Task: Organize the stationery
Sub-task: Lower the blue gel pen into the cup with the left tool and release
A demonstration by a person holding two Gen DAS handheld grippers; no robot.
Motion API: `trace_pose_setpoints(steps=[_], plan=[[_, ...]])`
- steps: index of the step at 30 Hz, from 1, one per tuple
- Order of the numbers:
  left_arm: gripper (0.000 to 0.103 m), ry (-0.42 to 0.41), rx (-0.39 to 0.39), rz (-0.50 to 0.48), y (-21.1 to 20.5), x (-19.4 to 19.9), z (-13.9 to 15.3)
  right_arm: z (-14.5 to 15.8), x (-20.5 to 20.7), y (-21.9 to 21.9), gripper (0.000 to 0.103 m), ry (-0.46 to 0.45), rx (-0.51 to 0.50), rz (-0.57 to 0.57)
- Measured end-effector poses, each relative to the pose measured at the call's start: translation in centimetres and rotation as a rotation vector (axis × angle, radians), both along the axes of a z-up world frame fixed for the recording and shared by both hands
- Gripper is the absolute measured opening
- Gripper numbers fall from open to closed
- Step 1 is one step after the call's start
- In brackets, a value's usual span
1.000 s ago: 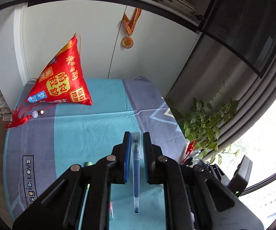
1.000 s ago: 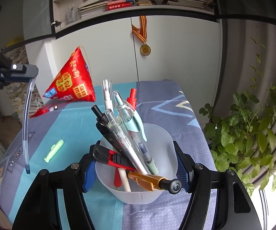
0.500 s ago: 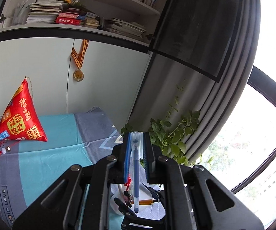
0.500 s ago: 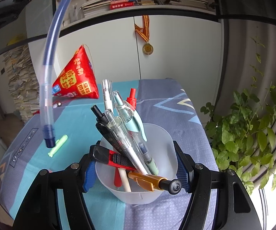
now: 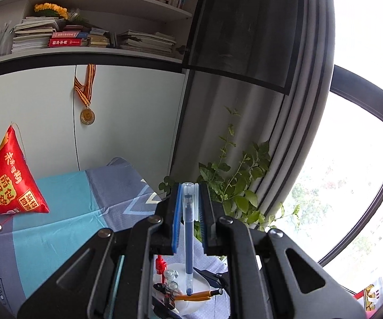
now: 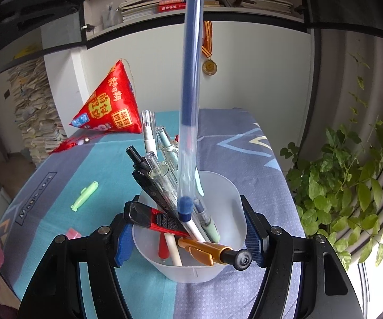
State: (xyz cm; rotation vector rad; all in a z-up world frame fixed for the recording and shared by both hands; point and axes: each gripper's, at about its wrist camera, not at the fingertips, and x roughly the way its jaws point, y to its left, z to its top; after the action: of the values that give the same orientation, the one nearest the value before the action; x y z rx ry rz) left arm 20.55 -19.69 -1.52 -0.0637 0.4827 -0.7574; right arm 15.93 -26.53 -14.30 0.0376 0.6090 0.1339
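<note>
Hanging over the cup, clamped by the right tool, the blue pen has arrived from the side, pinched in the left tool; insertion looks next.

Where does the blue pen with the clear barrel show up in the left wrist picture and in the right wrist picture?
Left wrist: the blue pen runs down the lower middle, clamped between the left gripper's jaws, its tip over the white cup.
Right wrist: the pen drops from the top centre, tip at the cup's mouth among other pens.
Shared landmark: the red pyramid pouch on the cloth.
</note>
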Motion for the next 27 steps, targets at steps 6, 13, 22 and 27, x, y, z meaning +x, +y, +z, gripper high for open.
trace_pose_setpoints(steps=[6,13,22,27], plan=[[0.010,0.026,0.028,-0.025,-0.2,0.0,-1.6,0.0,-0.1,0.2,0.069,0.001,-0.010,0.001],[0.011,0.046,0.037,-0.044,0.1,-0.4,-2.5,-0.1,-0.1,0.4,0.069,0.003,-0.016,0.003],[0.022,0.083,0.022,-0.053,1.2,-1.1,-2.3,-0.1,-0.2,0.5,0.070,0.002,-0.026,0.002],[0.037,0.059,0.005,-0.006,2.7,-1.9,-1.5,0.0,-0.2,0.5,0.070,0.003,-0.028,0.002]])
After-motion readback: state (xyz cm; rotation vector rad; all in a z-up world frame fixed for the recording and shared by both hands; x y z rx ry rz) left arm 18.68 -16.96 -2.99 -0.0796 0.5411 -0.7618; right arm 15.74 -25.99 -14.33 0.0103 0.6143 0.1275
